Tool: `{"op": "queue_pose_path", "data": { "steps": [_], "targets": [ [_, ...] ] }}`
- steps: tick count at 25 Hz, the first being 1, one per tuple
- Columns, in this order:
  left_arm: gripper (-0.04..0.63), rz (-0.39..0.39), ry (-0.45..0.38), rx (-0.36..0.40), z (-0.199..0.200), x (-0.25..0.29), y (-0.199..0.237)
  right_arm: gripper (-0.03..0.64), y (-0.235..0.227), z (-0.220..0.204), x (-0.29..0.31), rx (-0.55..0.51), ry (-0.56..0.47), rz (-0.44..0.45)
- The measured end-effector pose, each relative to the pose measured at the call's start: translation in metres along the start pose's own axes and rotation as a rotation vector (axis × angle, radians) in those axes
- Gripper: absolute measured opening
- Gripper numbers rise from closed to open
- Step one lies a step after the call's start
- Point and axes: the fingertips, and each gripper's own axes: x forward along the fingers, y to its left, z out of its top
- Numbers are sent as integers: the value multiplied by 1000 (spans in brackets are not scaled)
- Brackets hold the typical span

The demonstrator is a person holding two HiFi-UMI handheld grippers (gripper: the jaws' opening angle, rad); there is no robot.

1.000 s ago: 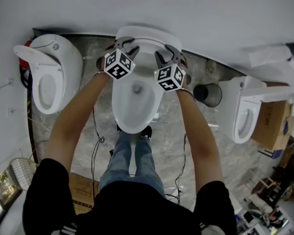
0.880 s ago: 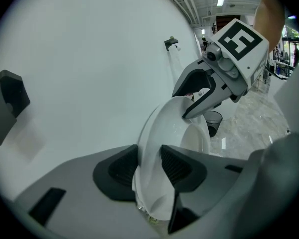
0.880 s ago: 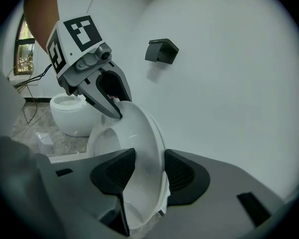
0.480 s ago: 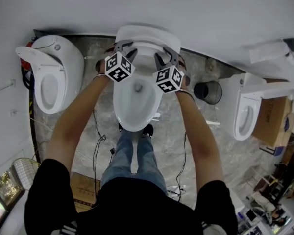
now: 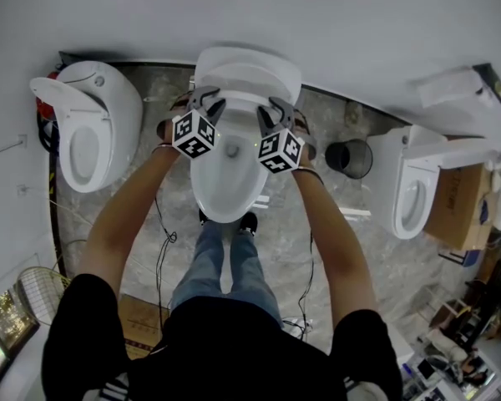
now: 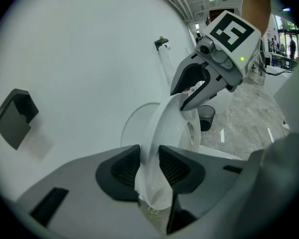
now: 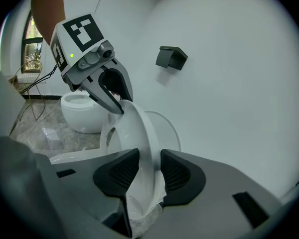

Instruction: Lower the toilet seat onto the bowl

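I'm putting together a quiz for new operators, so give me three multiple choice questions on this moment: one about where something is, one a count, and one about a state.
1. Where does the dark bin stand?
A. Between the middle toilet and the right toilet
B. Inside a bowl
C. On a wall shelf

2. How many toilets show in the head view?
A. Two
B. Three
C. Five

3. What state is the left gripper in?
A. Open in mid-air
B. Shut on a cable
C. Shut on the toilet seat

Answers:
1 A: the bin stands in the gap between those two.
2 B: the left toilet makes the third.
3 C: its jaws have just been closing, and the pads press the seat's rim from both sides.
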Motion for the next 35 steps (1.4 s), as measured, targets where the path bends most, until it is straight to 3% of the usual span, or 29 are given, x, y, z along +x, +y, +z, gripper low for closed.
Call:
{"op": "queue_pose_path", "data": {
  "steps": [21, 35],
  "targets": [
    [112, -16, 5, 59, -26, -57, -71, 129, 74, -13, -59, -91, 7, 46],
    [115, -77, 25, 88, -54, -86, -127, 120, 132, -32, -91, -144, 7, 89]
  ]
}}
